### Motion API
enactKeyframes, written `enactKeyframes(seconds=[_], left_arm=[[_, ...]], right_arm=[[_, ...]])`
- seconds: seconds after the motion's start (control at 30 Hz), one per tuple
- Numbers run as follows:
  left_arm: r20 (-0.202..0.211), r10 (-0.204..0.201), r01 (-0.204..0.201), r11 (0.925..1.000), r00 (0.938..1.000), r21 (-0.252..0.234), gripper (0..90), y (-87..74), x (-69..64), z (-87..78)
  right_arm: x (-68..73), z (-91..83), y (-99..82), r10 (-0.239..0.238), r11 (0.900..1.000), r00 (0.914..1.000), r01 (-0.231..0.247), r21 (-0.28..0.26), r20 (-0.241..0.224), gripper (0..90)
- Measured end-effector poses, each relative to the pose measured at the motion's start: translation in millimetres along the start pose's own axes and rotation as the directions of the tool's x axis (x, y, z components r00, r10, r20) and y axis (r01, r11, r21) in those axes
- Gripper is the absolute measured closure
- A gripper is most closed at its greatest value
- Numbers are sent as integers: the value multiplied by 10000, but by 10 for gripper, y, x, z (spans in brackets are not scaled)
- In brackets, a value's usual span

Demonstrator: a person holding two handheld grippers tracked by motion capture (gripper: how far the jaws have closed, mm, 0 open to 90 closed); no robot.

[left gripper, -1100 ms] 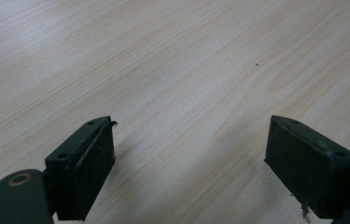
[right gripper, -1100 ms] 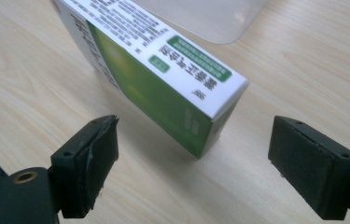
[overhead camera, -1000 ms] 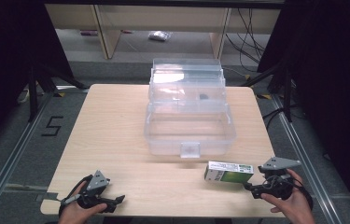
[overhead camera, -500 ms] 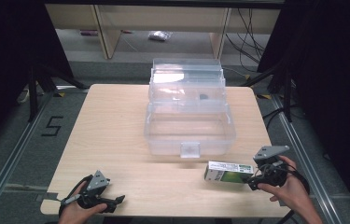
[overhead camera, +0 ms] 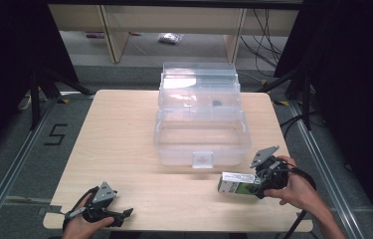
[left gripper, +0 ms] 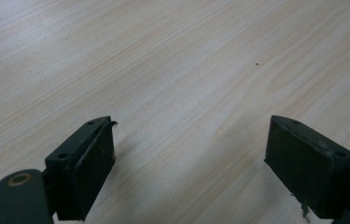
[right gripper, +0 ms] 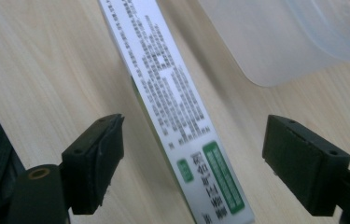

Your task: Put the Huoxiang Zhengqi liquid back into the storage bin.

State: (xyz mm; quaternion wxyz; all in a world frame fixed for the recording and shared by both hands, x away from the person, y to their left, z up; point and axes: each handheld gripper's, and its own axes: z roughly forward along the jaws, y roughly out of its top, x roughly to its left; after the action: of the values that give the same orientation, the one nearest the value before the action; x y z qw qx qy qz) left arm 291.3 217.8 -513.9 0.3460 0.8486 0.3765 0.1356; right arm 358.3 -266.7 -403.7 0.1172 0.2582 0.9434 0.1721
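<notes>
The jaws of the right gripper (right gripper: 191, 163) are held wide apart, and a small white and green box (right gripper: 172, 116) is seen between them in the right gripper view. No jaw is pressed against the box; a gap of bare wood is left on each side of it. The box is lying on the table (overhead camera: 124, 129) with its printed white face turned up. In the high view the same box (overhead camera: 234, 184) is found near the front right corner of the table, and the right gripper (overhead camera: 259, 185) is placed at its right end, held by the right hand (overhead camera: 296, 191).

Just behind the box a clear plastic container (overhead camera: 201, 137) is standing in the middle of the table, and its lid (overhead camera: 199, 84) is opened upward at the back. A rounded corner of this container (right gripper: 294, 42) is also seen in the right gripper view, near the box but apart from it.

The jaws of the left gripper (left gripper: 191, 158) are opened wide as well, and nothing is held between them, only the wood of the table (left gripper: 172, 70) is seen there. In the high view the left gripper (overhead camera: 119, 215) is held low by the left hand (overhead camera: 82, 224) at the front left edge of the table, well apart from the box
</notes>
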Motion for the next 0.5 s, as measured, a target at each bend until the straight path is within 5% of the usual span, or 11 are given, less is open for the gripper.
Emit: enactKeyframes(seconds=[0.03,0.13,0.23,0.5], left_arm=[[10,-9,9,10000,10000,-15,152,-1,-3,0],[107,202,-203,9997,9997,155,152,2,14,-16],[47,-97,97,9999,9999,-41,152,-4,-8,0],[13,-5,5,10000,10000,-31,152,-1,0,-3]], right_arm=[[-23,46,56,-364,9993,9990,365,60,-241,240],[-20,106,115,-423,9978,9984,441,489,-369,250],[-37,177,166,-564,9953,9973,599,762,-467,263],[-26,273,256,-1048,9820,9899,1182,1470,-959,355]])
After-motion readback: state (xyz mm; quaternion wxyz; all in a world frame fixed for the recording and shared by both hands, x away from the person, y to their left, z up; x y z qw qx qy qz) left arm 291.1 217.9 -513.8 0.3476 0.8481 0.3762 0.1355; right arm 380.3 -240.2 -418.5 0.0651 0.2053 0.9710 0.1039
